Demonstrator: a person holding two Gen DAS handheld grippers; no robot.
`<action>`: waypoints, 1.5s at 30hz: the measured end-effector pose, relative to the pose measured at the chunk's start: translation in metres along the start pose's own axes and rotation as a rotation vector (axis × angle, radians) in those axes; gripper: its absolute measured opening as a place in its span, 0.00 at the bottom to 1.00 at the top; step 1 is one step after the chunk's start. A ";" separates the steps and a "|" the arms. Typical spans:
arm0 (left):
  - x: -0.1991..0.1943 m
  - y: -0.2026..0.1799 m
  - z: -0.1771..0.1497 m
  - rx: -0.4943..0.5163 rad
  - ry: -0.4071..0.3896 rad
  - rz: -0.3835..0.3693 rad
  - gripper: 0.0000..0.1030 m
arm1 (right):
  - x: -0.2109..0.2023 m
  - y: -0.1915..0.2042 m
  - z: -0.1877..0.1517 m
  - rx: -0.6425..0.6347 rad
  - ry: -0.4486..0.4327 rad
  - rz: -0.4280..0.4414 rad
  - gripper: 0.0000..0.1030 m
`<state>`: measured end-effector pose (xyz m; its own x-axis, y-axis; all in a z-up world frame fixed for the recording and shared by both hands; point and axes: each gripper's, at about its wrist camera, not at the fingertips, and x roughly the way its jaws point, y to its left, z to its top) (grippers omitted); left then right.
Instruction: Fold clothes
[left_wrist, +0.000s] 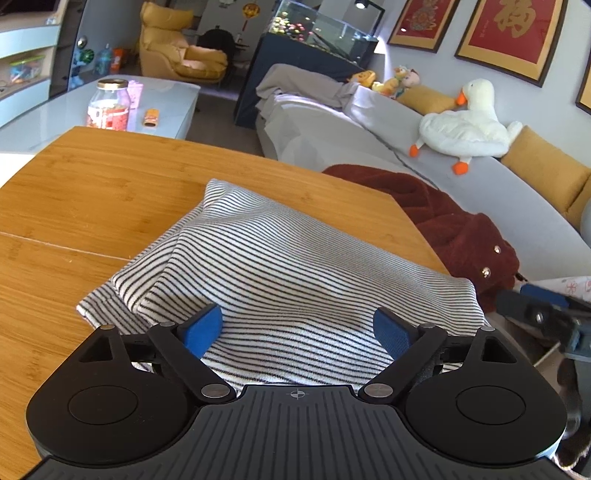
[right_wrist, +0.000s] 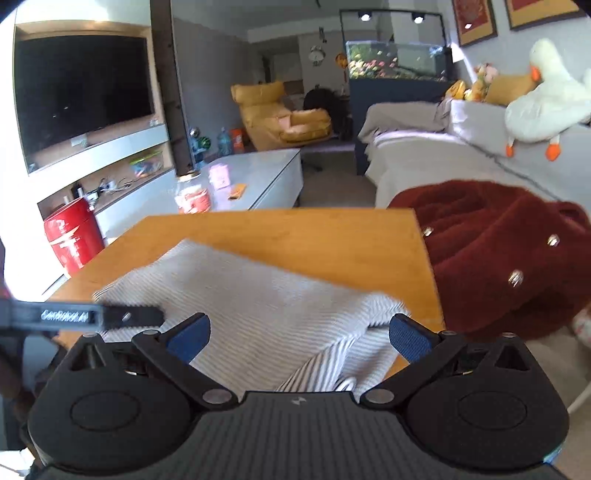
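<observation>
- wooden table (left_wrist: 92, 192): bamboo top, bare on its left side; glass jar (left_wrist: 109, 105) sits on a white coffee table behind it, off-task.
- striped top (left_wrist: 280, 266): black-and-white knit, lying on the table's near right part, already doubled into a layered bundle; a lower layer sticks out at the left edge. Near hem droops over the table edge in the right wrist view, which is motion-blurred.
- Fits either a fold partway done or a finished bundle; can't tell which.
- Handling guess: light, soft, floppy, some stretch; will sag and slide on the smooth wood. Best pinched at a folded edge or corner through all layers, not mid-panel, or layers may peel apart.
- left gripper (left_wrist: 297, 328): blue pads spread wide, nothing between them, hovering just over the near part of the top.
- right gripper (right_wrist: 299, 334): pads likewise wide apart, holding nothing, over the near right corner of the cloth; contact unclear through blur.
- dark red fleece garment (left_wrist: 454, 221): heaped on the sofa just beside the table's right edge, snaps showing; possibly another item to fold.
- plush goose (left_wrist: 469, 129): on the sofa back, irrelevant.
</observation>
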<state>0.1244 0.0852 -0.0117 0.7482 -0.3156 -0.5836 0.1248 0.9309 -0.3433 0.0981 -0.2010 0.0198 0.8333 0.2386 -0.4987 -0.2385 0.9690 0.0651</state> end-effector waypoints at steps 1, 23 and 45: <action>0.000 0.000 0.000 0.001 0.001 0.001 0.91 | 0.008 -0.003 0.004 -0.018 -0.006 -0.034 1.00; -0.021 0.021 -0.001 0.034 0.081 -0.077 0.90 | -0.016 0.053 -0.049 -0.261 0.168 0.157 1.00; -0.133 0.017 -0.062 0.337 0.064 0.118 0.98 | -0.075 0.143 -0.086 -0.779 0.095 0.498 0.85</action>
<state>-0.0135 0.1314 0.0153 0.7292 -0.2030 -0.6535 0.2555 0.9667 -0.0152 -0.0414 -0.0856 -0.0075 0.5088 0.5755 -0.6403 -0.8540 0.4316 -0.2907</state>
